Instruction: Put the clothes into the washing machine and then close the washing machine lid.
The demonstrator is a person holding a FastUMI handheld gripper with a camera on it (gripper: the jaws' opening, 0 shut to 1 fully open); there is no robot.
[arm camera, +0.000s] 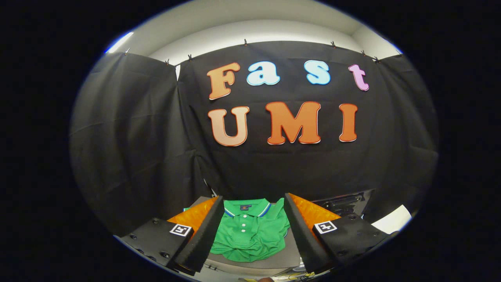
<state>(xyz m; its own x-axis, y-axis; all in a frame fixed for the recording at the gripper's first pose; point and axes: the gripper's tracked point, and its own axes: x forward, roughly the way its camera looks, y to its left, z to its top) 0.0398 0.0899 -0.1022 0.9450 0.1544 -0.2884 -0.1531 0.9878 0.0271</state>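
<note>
Black cloth wall (129, 156) takes up most of the view, hung from clips along its top edge, with a pale ceiling (254, 31) above it. Below that, a grey worktop (250, 263) sits in front of the cloth. Dark machine part (344, 201) off past the right finger, against the cloth; looks like a panel with a recessed handle, can't tell more than that. White sheet or panel (391, 220) further right of it, partly cut off. Claw (253, 231) is wide open, nothing held, fingers well apart and pointing forward over the worktop. Each finger body carries a small square marker tag (180, 230). Green polo shirt (250, 235) lies on the worktop, sitting in the gap between the two fingers and just ahead of them, not touched by either as far as I can see. Shirt is loosely crumpled at the lower half, flatter at the top. Collar (245, 208) faces the cloth side, with a striped trim along its edge and a small dark label inside the neck. Button placket runs down from the collar toward the claw, buttons (243, 226) visible. Some small yellowish clutter at the near edge below the worktop, too blurred to identify.
</note>
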